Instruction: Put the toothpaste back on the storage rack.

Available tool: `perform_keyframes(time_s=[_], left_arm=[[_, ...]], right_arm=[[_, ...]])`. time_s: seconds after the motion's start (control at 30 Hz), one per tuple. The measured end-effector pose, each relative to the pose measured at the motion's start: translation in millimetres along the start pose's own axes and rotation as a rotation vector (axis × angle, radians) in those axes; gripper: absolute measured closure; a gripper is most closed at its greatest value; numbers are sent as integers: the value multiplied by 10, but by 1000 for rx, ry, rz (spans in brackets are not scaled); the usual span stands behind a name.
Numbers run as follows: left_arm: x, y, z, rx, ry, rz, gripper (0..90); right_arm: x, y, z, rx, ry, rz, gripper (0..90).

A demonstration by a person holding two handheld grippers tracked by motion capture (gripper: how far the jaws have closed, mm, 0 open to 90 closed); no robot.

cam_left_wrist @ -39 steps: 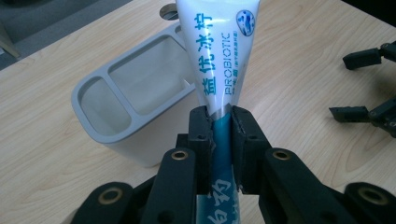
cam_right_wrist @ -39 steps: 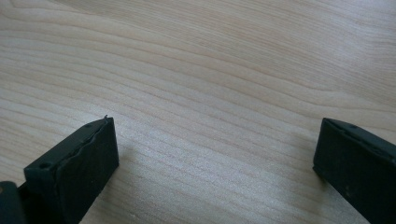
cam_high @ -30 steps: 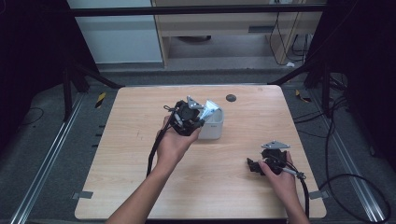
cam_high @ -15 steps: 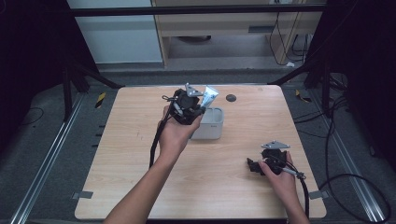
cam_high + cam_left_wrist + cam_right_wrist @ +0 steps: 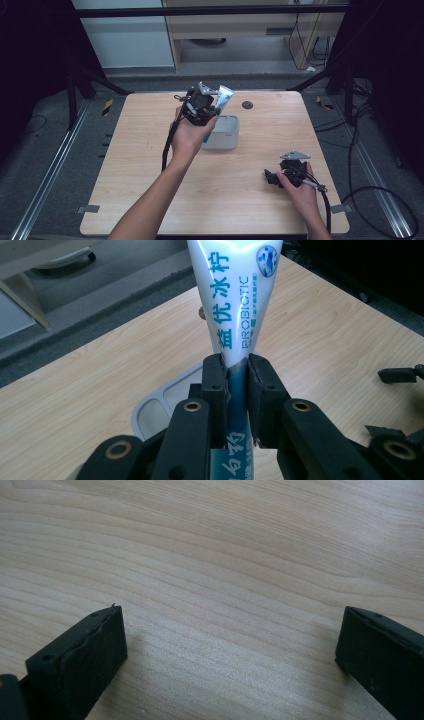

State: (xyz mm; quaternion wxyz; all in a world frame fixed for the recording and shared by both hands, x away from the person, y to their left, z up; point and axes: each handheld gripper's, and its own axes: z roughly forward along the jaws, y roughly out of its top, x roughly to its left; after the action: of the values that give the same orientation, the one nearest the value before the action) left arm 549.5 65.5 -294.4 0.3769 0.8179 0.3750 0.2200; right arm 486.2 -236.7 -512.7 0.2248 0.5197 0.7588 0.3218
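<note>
Pale wood-grain table (image 5: 150, 190); left gripper (image 5: 235, 371) pinching glossy toothpaste tube (image 5: 237, 295)

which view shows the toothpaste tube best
The left gripper view: the toothpaste tube stands close up, clamped between the left gripper jaws, its print readable. The high view shows the tube small, held above the grey container. The right gripper view looks at bare table.

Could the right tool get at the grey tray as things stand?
Probably yes: the right tool is open and holds nothing, with bare table between it and the grey tray; the left tool and its toothpaste tube hang above the tray.
</note>
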Motion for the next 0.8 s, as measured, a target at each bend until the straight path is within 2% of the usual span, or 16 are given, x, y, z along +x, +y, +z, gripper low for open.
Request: perform_keyframes(time_s=[0.37, 0.53, 0.7, 0.8], left_arm=[[-17, 96, -1, -26, -1, 2, 796], [-15, 108, -2, -55, 2, 0, 799], [-2, 140, -25, -96, -1, -24, 800], [3, 171, -58, -110, 7, -20, 800]], right_arm=[[0, 0, 0, 0, 0, 0, 3], [0, 0, 0, 0, 0, 0, 3], [0, 0, 0, 0, 0, 0, 3], [0, 0, 0, 0, 0, 0, 3]])
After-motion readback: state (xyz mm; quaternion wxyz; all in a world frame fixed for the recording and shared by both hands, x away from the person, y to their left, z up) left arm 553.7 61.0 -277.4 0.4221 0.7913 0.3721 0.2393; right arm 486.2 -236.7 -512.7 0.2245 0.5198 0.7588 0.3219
